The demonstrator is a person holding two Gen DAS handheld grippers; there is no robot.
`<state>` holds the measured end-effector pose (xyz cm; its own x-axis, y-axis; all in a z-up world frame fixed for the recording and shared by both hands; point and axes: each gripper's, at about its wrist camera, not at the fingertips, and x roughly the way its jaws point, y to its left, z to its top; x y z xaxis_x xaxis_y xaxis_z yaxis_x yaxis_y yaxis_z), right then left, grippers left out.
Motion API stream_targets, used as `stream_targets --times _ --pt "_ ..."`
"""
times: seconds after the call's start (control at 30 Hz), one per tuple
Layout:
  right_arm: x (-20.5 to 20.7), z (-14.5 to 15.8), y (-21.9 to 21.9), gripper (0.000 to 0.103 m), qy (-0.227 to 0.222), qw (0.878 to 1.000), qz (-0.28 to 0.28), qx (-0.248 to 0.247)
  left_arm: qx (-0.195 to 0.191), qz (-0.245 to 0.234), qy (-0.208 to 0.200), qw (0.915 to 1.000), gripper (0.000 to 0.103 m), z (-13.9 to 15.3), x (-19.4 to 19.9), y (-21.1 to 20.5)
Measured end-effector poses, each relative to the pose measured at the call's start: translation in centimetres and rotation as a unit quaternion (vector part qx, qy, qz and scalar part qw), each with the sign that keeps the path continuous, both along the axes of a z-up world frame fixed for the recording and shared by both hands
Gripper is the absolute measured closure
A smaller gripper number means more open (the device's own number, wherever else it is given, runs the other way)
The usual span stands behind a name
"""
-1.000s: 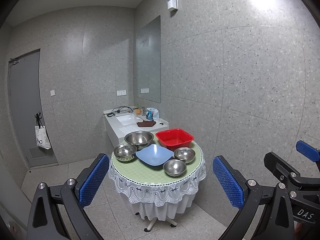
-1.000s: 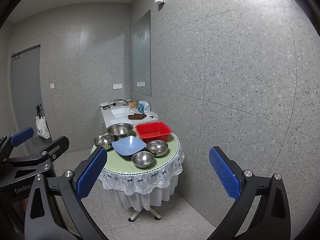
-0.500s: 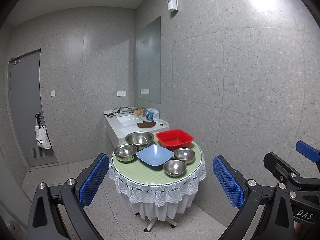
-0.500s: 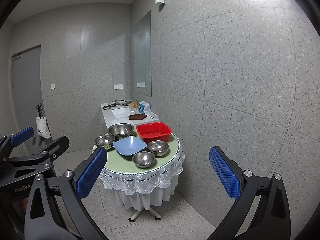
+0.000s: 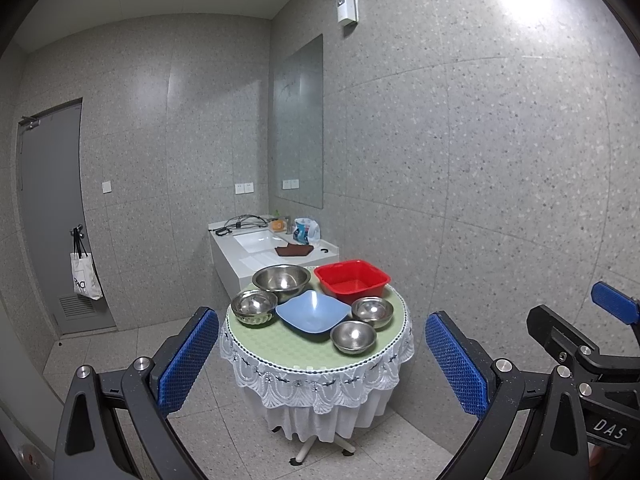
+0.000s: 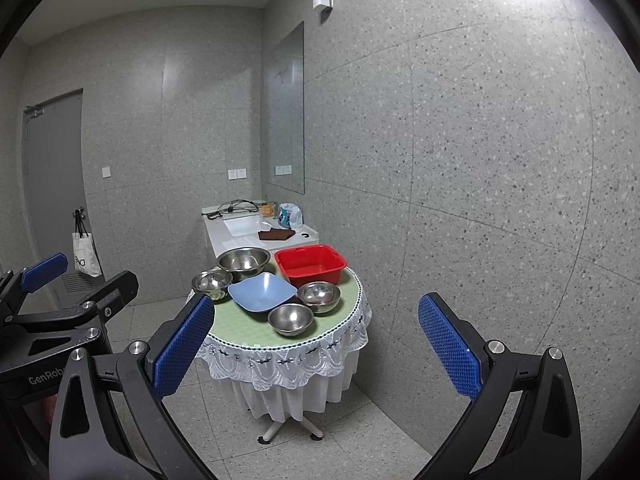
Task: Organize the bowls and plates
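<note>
A small round table [image 5: 296, 352] with a green top and white lace cloth carries the dishes. A blue square plate [image 5: 313, 312] lies in its middle. Behind it stand a large steel bowl [image 5: 281, 279] and a red square basin [image 5: 352, 281]. A steel bowl [image 5: 253, 307] sits at the left, and two smaller steel bowls [image 5: 372, 310] [image 5: 353, 336] sit at the right front. My left gripper [image 5: 322, 364] is open and empty, well short of the table. My right gripper [image 6: 316, 350] is likewise open and empty, with the same table [image 6: 240, 328] ahead.
A white sink counter [image 5: 256, 252] with cables, a brown cloth and a bag stands behind the table against the speckled wall. A grey door [image 5: 48, 216] with a hanging tote bag is at the left. Tiled floor surrounds the table.
Both views have drifted very slightly; the table and dishes stay as they were. Both grippers remain open.
</note>
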<state>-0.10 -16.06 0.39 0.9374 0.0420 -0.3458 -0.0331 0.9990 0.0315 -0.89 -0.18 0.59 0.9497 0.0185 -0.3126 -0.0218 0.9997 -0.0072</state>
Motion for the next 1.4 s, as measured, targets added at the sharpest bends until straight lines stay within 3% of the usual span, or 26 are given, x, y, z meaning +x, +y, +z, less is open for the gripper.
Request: stream_targets --times 0.77,1.17,1.4 --pt "3.6 -0.6 3.5 0.0 0.01 1.0 0.001 0.0 -0.006 0.002 0.007 1.0 0.001 -1.3 3.7 4.1" --pt "9.1 -2.8 7.0 0.0 0.03 0.999 0.004 0.012 -0.006 0.008 0.033 0.9994 0.001 -2.9 10.9 9.6" --pt "14.1 -5.4 8.7 0.0 0.072 0.997 0.007 0.016 -0.018 0.025 0.073 0.9969 0.001 -5.0 17.0 13.4"
